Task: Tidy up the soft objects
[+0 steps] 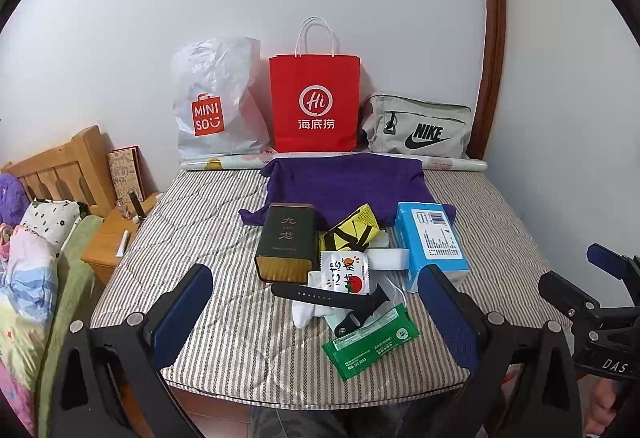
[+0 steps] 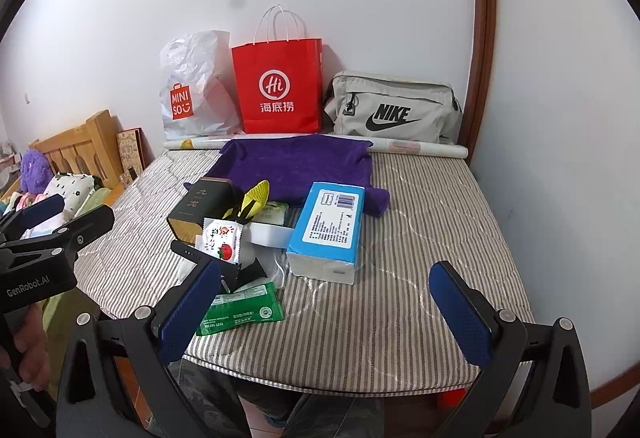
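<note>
Both the left gripper (image 1: 316, 312) and right gripper (image 2: 326, 302) are held spread wide and empty above the near edge of the striped quilted mattress (image 1: 224, 318). Just ahead, a purple knitted cloth (image 1: 344, 186) is seen lying flat behind a blue tissue pack (image 2: 330, 226) and a white sock (image 1: 306, 312).

Striped mattress (image 1: 224, 318) under purple towel (image 1: 344, 186), clutter.

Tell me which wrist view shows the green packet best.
Left wrist view: the green packet lies fully visible between the open jaws, only the black strap crossing its top edge. In the right wrist view, the packet is partly hidden behind a gripper finger.
</note>
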Demonstrator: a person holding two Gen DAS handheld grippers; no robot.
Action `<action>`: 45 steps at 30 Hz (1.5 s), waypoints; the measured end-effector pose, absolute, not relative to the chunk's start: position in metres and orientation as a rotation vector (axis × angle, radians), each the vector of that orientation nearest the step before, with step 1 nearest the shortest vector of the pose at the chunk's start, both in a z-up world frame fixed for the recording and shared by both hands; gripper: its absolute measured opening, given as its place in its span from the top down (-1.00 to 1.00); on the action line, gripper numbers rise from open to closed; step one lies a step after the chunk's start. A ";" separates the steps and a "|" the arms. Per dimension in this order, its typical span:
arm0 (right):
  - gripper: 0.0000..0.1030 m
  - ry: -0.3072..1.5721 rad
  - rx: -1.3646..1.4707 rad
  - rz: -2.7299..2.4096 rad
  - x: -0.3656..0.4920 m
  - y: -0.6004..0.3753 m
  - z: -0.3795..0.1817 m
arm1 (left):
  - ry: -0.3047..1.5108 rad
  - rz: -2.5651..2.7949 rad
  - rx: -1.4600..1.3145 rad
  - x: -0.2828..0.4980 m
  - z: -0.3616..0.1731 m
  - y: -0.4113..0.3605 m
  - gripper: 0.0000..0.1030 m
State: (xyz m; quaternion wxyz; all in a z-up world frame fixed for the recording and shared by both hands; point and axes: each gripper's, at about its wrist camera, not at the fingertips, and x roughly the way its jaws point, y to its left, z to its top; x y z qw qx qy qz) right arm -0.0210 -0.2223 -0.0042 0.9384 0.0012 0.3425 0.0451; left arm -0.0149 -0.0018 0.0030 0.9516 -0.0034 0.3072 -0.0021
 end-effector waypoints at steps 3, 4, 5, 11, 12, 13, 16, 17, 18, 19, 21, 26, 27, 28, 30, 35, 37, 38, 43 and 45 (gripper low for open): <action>-0.99 0.699 0.004 0.092 -0.021 -0.223 -0.003 | 0.624 0.003 -0.002 -0.018 0.004 -0.002 -1.00; -0.99 0.699 0.004 0.094 -0.021 -0.223 -0.004 | 0.625 0.004 0.000 -0.017 0.004 -0.002 -1.00; -0.99 0.699 0.004 0.094 -0.021 -0.223 -0.003 | 0.627 0.006 0.001 -0.017 0.005 -0.002 -1.00; -0.99 0.700 0.002 0.094 -0.021 -0.223 -0.003 | 0.627 0.006 0.004 -0.018 0.005 -0.001 -1.00; -0.99 0.700 0.002 0.095 -0.022 -0.223 -0.003 | 0.627 0.005 0.003 -0.017 0.005 -0.001 -1.00; -0.99 0.699 0.002 0.094 -0.022 -0.223 -0.004 | 0.627 0.005 0.003 -0.017 0.006 -0.001 -1.00; -1.00 0.699 0.004 0.095 -0.022 -0.223 -0.003 | 0.628 0.007 0.004 -0.017 0.005 -0.002 -1.00; -0.99 0.699 0.005 0.095 -0.022 -0.223 -0.003 | 0.628 0.007 0.003 -0.017 0.005 -0.002 -1.00; -0.99 0.698 0.005 0.094 -0.022 -0.223 -0.003 | 0.628 0.006 0.003 -0.018 0.005 -0.002 -1.00; -0.99 0.697 0.006 0.094 -0.023 -0.223 -0.003 | 0.627 0.006 0.004 -0.018 0.005 -0.002 -1.00; -0.99 0.696 0.007 0.091 -0.024 -0.224 -0.003 | 0.626 0.007 0.003 -0.018 0.005 -0.001 -1.00; -0.99 0.694 0.009 0.090 -0.024 -0.225 -0.002 | 0.628 0.009 0.007 -0.018 0.005 -0.002 -1.00; -0.99 0.693 0.010 0.091 -0.025 -0.225 -0.002 | 0.629 0.011 0.009 -0.018 0.005 -0.002 -1.00; -0.99 0.691 0.010 0.091 -0.025 -0.225 -0.002 | 0.629 0.013 0.010 -0.018 0.005 -0.002 -1.00; -0.99 0.689 0.010 0.089 -0.025 -0.226 -0.001 | 0.630 0.013 0.013 -0.018 0.004 -0.003 -1.00; -0.99 0.690 0.013 0.089 -0.025 -0.226 -0.001 | 0.630 0.014 0.013 -0.018 0.004 -0.003 -1.00; -0.99 0.688 0.012 0.090 -0.026 -0.226 -0.001 | 0.630 0.015 0.014 -0.018 0.005 -0.003 -1.00; -0.99 0.686 0.011 0.090 -0.026 -0.227 -0.001 | 0.631 0.015 0.015 -0.018 0.005 -0.003 -1.00; -0.99 0.678 0.009 0.093 -0.027 -0.226 0.001 | 0.628 0.006 0.017 -0.019 0.006 -0.003 -1.00; -0.99 0.678 0.011 0.092 -0.027 -0.226 0.001 | 0.628 0.005 0.020 -0.019 0.006 -0.004 -1.00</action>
